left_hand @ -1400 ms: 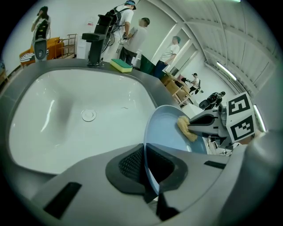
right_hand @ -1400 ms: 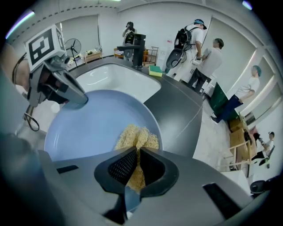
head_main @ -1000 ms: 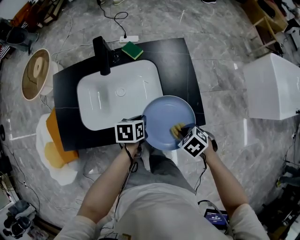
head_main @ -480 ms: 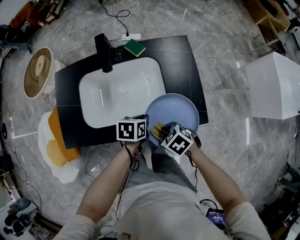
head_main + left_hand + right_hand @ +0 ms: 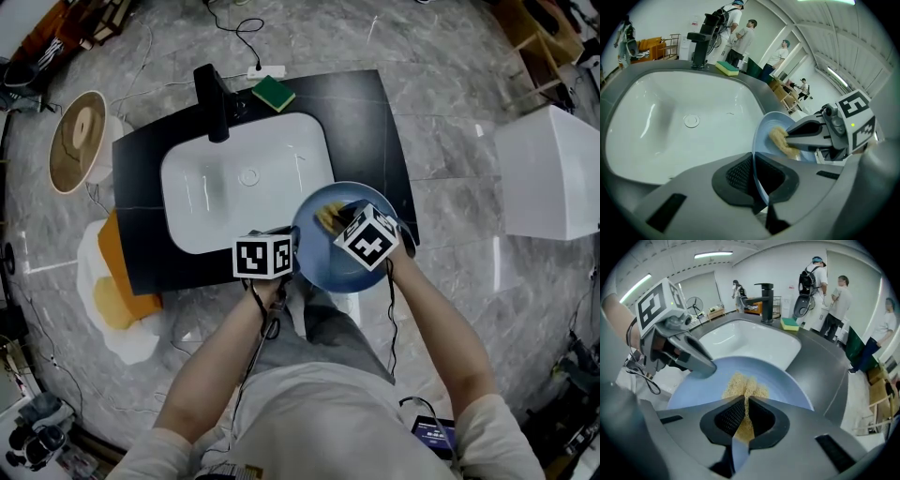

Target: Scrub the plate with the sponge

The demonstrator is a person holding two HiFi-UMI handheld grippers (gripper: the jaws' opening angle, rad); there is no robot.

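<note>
The plate (image 5: pixel 328 267), pale blue, is off the counter (image 5: pixel 366 122), tilted above the counter's front right part, with its far edge overlapping the near right corner of the sink (image 5: pixel 197 216). Your left tongs (image 5: pixel 294 255) are clamped on its left rim: in the left gripper view the rim runs edge-on between the two dark pads, which press on it from both sides. The sponge (image 5: pixel 328 217), a tan, rough-looking one, lies against the plate's inner face near the far side of the bowl. Your right tongs (image 5: pixel 337 221) are closed on it, and the right gripper view shows it pinched between the pads, its free end spread flat on the blue surface. The two marker cubes sit close together over the plate's near half, with your forearms running back from them toward your body. Behind the plate, the white sink is set into the dark counter, with the black tap (image 5: pixel 211 103) upright at its back edge. A green sponge (image 5: pixel 273 93) lies on the counter just right of the tap. Both gripper views show several people standing well beyond the counter.
</note>
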